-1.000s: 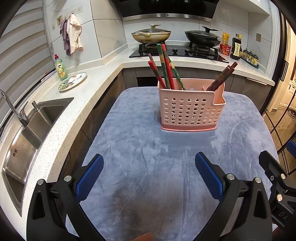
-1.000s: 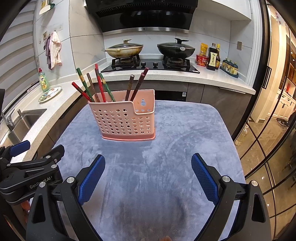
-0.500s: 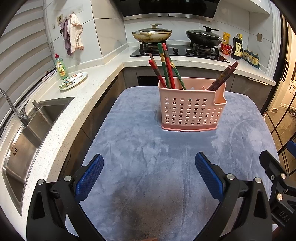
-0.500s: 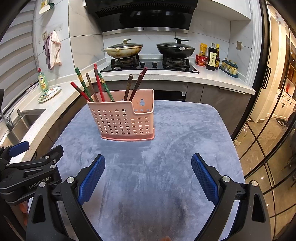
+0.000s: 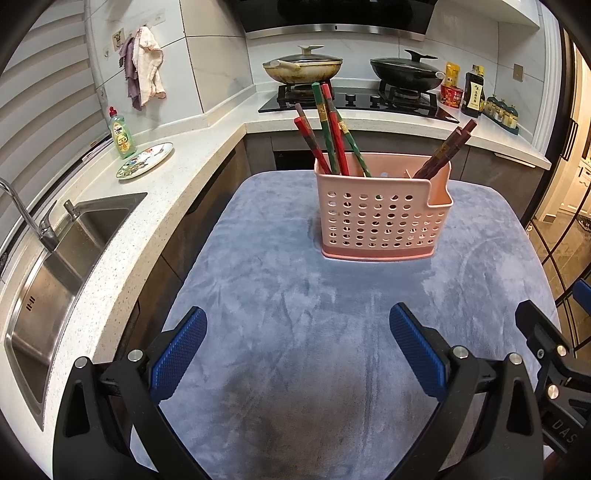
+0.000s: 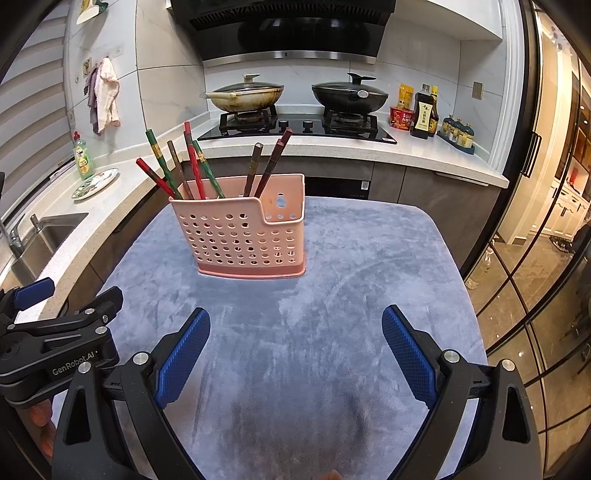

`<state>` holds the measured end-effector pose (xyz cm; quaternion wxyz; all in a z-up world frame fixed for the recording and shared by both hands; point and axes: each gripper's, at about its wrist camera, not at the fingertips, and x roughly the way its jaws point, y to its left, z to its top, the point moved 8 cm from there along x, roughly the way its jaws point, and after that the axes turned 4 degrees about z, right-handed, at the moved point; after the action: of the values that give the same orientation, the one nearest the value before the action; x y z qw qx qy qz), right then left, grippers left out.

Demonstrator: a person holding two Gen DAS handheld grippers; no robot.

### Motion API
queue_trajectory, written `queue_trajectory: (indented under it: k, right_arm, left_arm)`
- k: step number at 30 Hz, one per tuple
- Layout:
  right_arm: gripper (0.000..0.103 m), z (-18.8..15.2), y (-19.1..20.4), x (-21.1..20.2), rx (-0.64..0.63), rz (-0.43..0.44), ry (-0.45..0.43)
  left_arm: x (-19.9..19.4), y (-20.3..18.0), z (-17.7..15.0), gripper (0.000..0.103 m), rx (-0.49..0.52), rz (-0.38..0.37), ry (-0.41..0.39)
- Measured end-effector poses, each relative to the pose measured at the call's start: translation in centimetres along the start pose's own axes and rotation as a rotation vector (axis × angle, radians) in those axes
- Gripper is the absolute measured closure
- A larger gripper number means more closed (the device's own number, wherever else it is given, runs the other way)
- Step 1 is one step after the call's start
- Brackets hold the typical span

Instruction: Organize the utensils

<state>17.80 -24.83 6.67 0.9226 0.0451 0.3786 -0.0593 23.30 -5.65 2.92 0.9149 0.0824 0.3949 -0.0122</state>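
While both grippers, left (image 5: 297, 345) & right (image 6: 295, 347), hang wide open & empty, same as a sec ago, chopsticks (image 5: 332, 129) stand in the caddy (image 5: 382, 214) at far centre; task prob. done.

A kitchen with pale marble-look wall tiles (image 5: 218, 59) and a white speckled countertop (image 5: 177, 184) running in an L. A steel sink (image 5: 55, 266) with a tap sits at the left – slatted blinds (image 5: 37, 92) behind it. A black range hood (image 6: 280, 29) hangs above the gas hob (image 6: 295, 125) (two lidded pans on it). Dark cabinets (image 6: 424, 184) below; glossy tiled floor (image 6: 535, 277) at right, warmly lit.
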Motion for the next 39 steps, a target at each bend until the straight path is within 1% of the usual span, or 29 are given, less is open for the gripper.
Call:
queue_trajectory:
  k: [24,39]
  right_arm:
    - [0.013,0.0,-0.1,0.1,0.002,0.000,0.000]
    - [0.013,0.1,-0.4,1.9,0.012,-0.009,0.012]
  left_arm:
    - [0.4,-0.2,-0.1,0.008,0.008,0.003,0.005]
    - [1.8,-1.2,0.4,0.008,0.029,-0.005,0.011]
